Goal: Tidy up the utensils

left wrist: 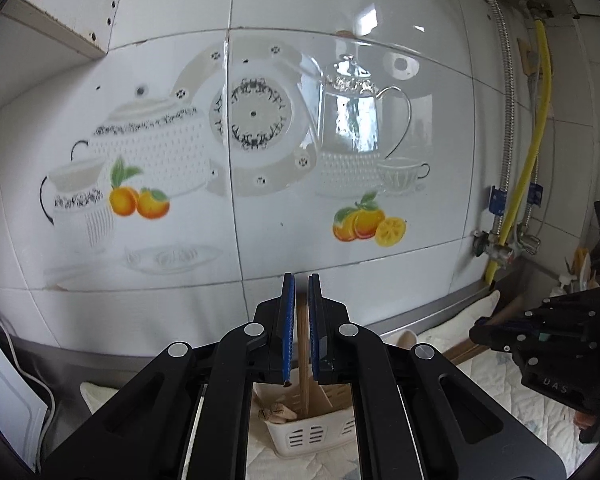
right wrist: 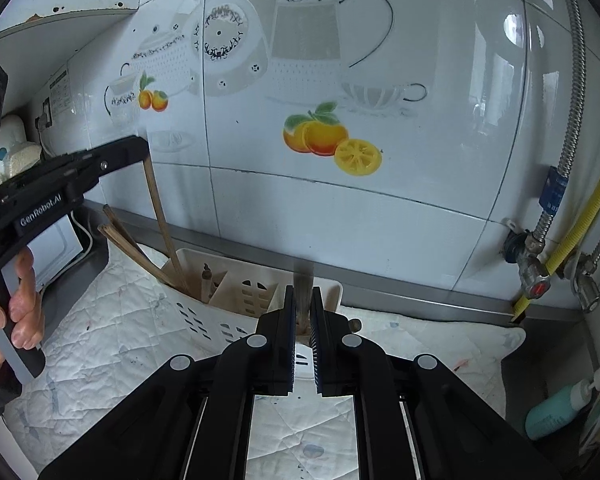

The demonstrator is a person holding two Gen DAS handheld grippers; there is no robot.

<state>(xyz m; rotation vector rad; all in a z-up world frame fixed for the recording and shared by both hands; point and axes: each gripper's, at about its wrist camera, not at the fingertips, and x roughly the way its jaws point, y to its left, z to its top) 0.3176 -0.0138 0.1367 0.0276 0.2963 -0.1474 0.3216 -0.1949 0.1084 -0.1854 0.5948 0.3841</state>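
Observation:
A white slotted utensil basket [right wrist: 216, 312] stands on the quilted mat by the tiled wall; it also shows low in the left wrist view [left wrist: 312, 436]. My left gripper [left wrist: 302, 284] is shut on wooden chopsticks [left wrist: 302, 352], held upright with their lower ends in the basket; from the right wrist view the left gripper [right wrist: 140, 152] holds them [right wrist: 162, 224] over the basket's left end. Other chopsticks [right wrist: 128, 240] lean out of that end. My right gripper [right wrist: 303, 296] is shut on a blurred dark-handled utensil [right wrist: 303, 280] above the basket's right part.
A tiled wall [left wrist: 260, 220] with teapot and orange pictures is close behind. A yellow gas hose [right wrist: 580, 236] and valves run down at the right. A teal bottle [right wrist: 556, 412] stands at the far right. A white appliance with a cable [right wrist: 56, 248] sits left.

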